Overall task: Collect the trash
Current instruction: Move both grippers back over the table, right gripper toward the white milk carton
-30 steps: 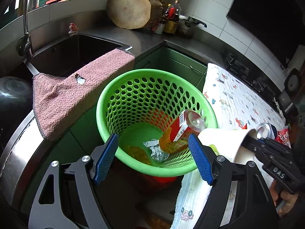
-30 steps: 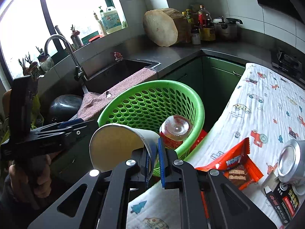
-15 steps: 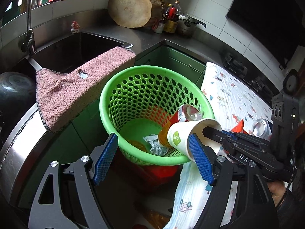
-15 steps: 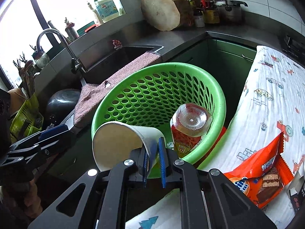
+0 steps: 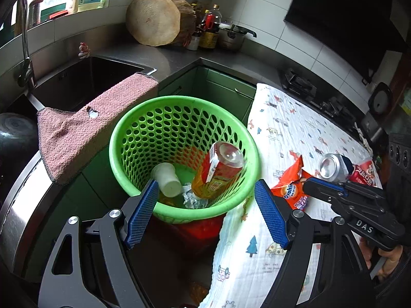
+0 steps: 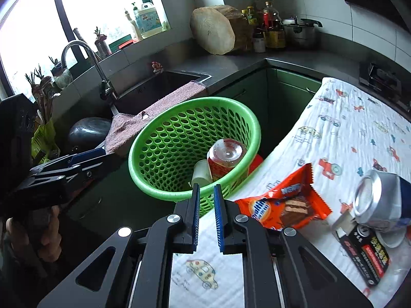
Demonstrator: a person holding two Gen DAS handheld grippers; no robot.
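Observation:
A green perforated basket [image 5: 179, 102] [image 6: 164, 190] stands beside the table. In it lie a white paper cup [image 5: 167, 178] [image 6: 201, 173], a plastic bottle with a red label [image 5: 218, 169] [image 6: 226, 156] and crumpled foil [image 5: 191, 200]. My left gripper [image 5: 206, 205] is open and empty in front of the basket. My right gripper [image 6: 206, 195] is empty, its jaws a narrow gap apart, near the basket's near rim. An orange snack wrapper [image 6: 282, 205] [image 5: 290, 187], a drink can [image 6: 380, 200] [image 5: 334, 164] and a black box [image 6: 364, 254] lie on the patterned cloth [image 6: 346, 128].
A pink towel [image 5: 90, 128] hangs over the sink edge left of the basket. The steel sink [image 6: 154, 89] with faucet [image 6: 84, 59] is behind. A round chopping block [image 5: 154, 18], bottles and a pot [image 6: 298, 33] stand at the far counter. A stove [image 5: 300, 84] lies beyond the cloth.
The right gripper let go of the paper cup, which now lies in the basket. The right gripper has drawn back toward the table. The left gripper stays open.

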